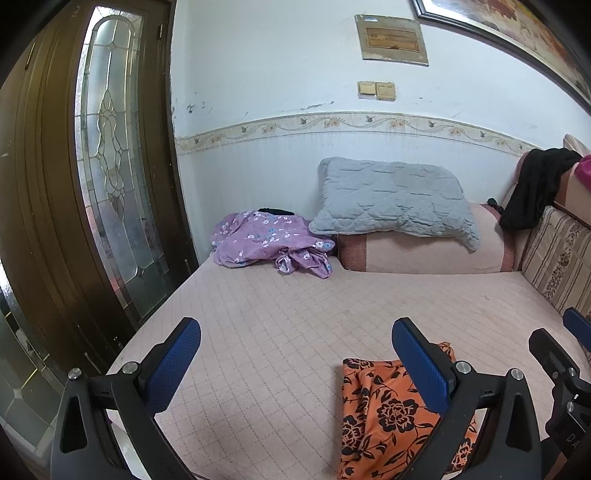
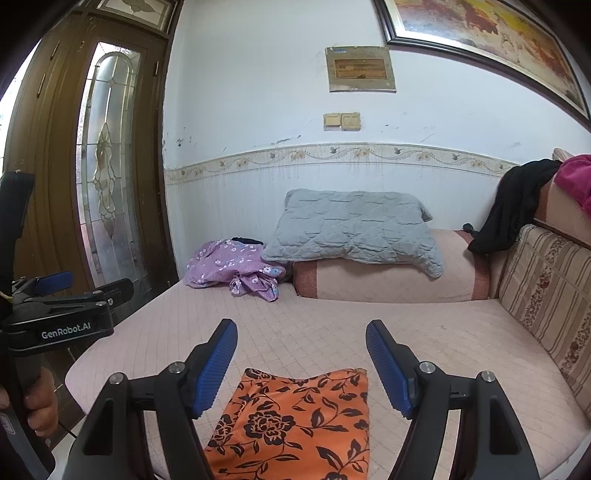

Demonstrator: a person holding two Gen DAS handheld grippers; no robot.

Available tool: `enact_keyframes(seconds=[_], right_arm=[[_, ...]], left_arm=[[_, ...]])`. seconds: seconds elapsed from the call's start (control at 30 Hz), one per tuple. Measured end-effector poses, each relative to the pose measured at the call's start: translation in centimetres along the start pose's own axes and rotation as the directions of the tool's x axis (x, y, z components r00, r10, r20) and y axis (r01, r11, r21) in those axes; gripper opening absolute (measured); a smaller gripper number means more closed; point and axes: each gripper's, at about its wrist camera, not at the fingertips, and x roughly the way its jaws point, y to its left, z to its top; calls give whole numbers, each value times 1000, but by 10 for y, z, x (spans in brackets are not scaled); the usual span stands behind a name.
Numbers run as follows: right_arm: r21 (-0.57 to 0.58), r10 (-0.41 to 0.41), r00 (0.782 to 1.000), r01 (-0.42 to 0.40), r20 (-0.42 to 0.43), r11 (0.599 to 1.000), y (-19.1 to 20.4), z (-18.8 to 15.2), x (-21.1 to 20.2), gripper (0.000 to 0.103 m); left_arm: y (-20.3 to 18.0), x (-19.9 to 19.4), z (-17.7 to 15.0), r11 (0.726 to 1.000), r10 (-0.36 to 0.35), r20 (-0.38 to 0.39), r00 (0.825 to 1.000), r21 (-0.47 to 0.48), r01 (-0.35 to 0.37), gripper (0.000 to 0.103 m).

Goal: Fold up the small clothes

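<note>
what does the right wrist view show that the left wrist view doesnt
Only the right wrist view shows the hand gripping the left gripper's handle, its GenRobot.AI label, and the panel above the door.

Only the left wrist view shows the left gripper open from behind, with bare mattress between its fingers.

Both show the orange floral cloth, the purple floral garment, the grey pillow, the black garment and the right gripper, open.
</note>
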Motion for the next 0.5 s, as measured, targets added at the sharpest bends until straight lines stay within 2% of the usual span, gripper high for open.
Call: enact_keyframes(seconds=[0.3, 0.5], right_arm=[[-32, 7, 1000, -8, -30, 999, 24, 5, 32, 76], [-77, -13, 998, 8, -59, 997, 41, 0, 47, 76]], left_arm=[[26, 28, -1, 1000, 10, -20, 1000, -22, -11, 103], [38, 60, -6, 998, 4, -44, 999, -55, -7, 103]])
